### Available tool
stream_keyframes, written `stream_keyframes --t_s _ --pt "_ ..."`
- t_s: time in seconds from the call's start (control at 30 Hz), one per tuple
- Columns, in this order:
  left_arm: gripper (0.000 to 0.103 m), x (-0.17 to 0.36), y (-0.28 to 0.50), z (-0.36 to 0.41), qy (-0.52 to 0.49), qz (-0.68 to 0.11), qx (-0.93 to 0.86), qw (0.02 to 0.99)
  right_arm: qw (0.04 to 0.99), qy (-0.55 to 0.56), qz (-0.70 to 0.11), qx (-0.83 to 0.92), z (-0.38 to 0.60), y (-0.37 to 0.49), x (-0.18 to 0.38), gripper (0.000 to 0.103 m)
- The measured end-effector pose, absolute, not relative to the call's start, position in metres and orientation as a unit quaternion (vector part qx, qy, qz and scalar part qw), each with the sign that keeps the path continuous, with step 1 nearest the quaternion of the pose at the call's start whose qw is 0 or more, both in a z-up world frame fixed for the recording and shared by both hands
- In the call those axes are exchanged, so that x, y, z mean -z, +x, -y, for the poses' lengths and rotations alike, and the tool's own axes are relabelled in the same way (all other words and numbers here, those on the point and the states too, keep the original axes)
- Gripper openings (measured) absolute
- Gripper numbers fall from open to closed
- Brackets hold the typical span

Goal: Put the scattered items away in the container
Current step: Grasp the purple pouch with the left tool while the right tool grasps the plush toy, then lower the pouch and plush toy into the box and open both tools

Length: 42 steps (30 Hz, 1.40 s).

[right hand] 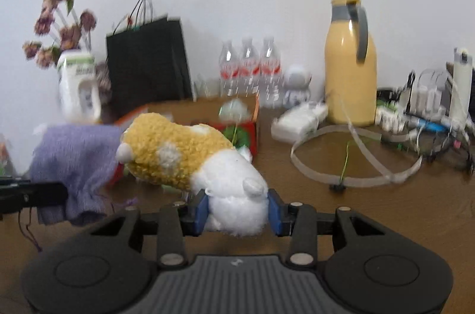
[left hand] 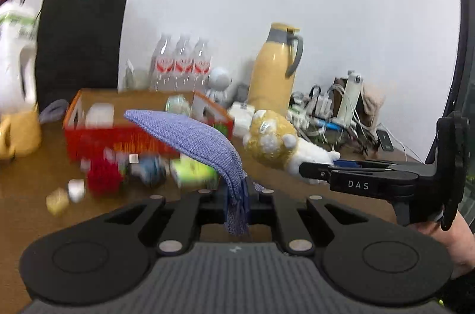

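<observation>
- Already some items sit in the orange basket [left hand: 142, 135].
- Left gripper [left hand: 237, 195] clamps the purple cloth [left hand: 190, 135]; right gripper [right hand: 237, 210] grips the plush toy [right hand: 184, 153], both above the desk [right hand: 356, 210].
- Small items [left hand: 104, 174] remain before the basket.

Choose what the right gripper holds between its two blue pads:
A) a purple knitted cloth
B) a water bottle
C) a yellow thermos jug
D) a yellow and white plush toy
D: the right gripper is closed on the white end of the plush toy; the purple cloth hangs from the left gripper.
</observation>
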<state>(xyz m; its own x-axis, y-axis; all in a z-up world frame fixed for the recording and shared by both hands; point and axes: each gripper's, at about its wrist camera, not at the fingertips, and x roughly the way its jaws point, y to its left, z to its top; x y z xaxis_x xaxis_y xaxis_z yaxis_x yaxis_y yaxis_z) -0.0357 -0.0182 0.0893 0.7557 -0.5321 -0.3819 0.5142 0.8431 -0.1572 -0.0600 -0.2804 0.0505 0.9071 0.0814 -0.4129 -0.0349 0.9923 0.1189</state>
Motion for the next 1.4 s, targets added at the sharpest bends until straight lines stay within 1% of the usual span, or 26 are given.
stream_keyframes --t_s 0.13,0.23,0.33,0.43,0.5,0.6,0.63,0.7,0.77,0.8,0.87,0.9,0.97,1.07,1.1,1.2,1.27,1.33,1.4 --pt "0.010 -0.124 0.047 0.018 -0.033 -0.231 0.326 0.916 0.979 0.024 -0.201 -0.017 0.282 0.013 -0.086 0.040" --pt "0.010 -0.135 0.130 0.024 -0.045 -0.286 0.326 0.900 0.977 0.007 -0.212 -0.018 0.279 0.086 -0.111 0.040" --pt "0.010 -0.127 0.214 0.029 -0.088 -0.354 0.324 0.873 0.972 -0.017 -0.234 -0.003 0.267 0.153 -0.119 0.040" --pt "0.010 -0.111 0.274 0.038 -0.126 -0.396 0.320 0.852 0.964 -0.027 -0.265 0.004 0.255 0.204 -0.114 0.040" --pt "0.011 -0.098 0.305 0.051 -0.119 -0.430 0.329 0.832 0.959 -0.043 -0.280 0.015 0.248 0.226 -0.108 0.040" --pt "0.011 -0.069 0.342 0.062 -0.101 -0.498 0.288 0.812 0.950 -0.055 -0.307 0.023 0.242 0.250 -0.095 0.039" --pt "0.011 -0.062 0.349 0.064 -0.090 -0.510 0.281 0.808 0.947 -0.060 -0.315 0.026 0.240 0.257 -0.092 0.038" --pt "0.016 -0.051 0.359 0.064 -0.074 -0.527 0.263 0.805 0.939 -0.081 -0.332 0.028 0.232 0.269 -0.081 0.036" --pt "0.051 -0.049 0.362 0.060 -0.071 -0.533 0.251 0.805 0.936 -0.112 -0.332 0.032 0.221 0.276 -0.073 0.036" --pt "0.052 -0.051 0.361 0.055 -0.070 -0.527 0.257 0.807 0.935 -0.122 -0.332 0.035 0.217 0.278 -0.072 0.036" --pt "0.060 -0.056 0.356 0.047 -0.058 -0.521 0.262 0.810 0.934 -0.132 -0.331 0.029 0.212 0.282 -0.072 0.036" --pt "0.062 -0.058 0.354 0.043 -0.052 -0.519 0.262 0.812 0.933 -0.139 -0.333 0.026 0.210 0.285 -0.072 0.036" --pt "0.069 -0.064 0.349 0.033 -0.046 -0.509 0.253 0.821 0.929 -0.151 -0.337 0.021 0.206 0.284 -0.073 0.036" --pt "0.072 -0.070 0.350 0.019 -0.059 -0.508 0.235 0.827 0.922 -0.164 -0.352 0.005 0.197 0.274 -0.076 0.038" --pt "0.072 -0.072 0.350 0.016 -0.061 -0.508 0.230 0.828 0.917 -0.173 -0.359 -0.002 0.192 0.270 -0.076 0.040" --pt "0.072 -0.077 0.343 0.014 -0.063 -0.501 0.223 0.834 0.900 -0.172 -0.398 -0.037 0.189 0.269 -0.071 0.041" --pt "0.075 -0.080 0.337 0.013 -0.063 -0.499 0.221 0.836 0.887 -0.121 -0.438 -0.076 0.197 0.278 -0.064 0.040" --pt "0.075 -0.083 0.332 0.011 -0.056 -0.499 0.215 0.838 0.876 -0.051 -0.469 -0.101 0.212 0.290 -0.060 0.039" --pt "0.076 -0.089 0.326 0.010 -0.040 -0.498 0.204 0.842 0.867 0.002 -0.488 -0.104 0.226 0.299 -0.060 0.042"
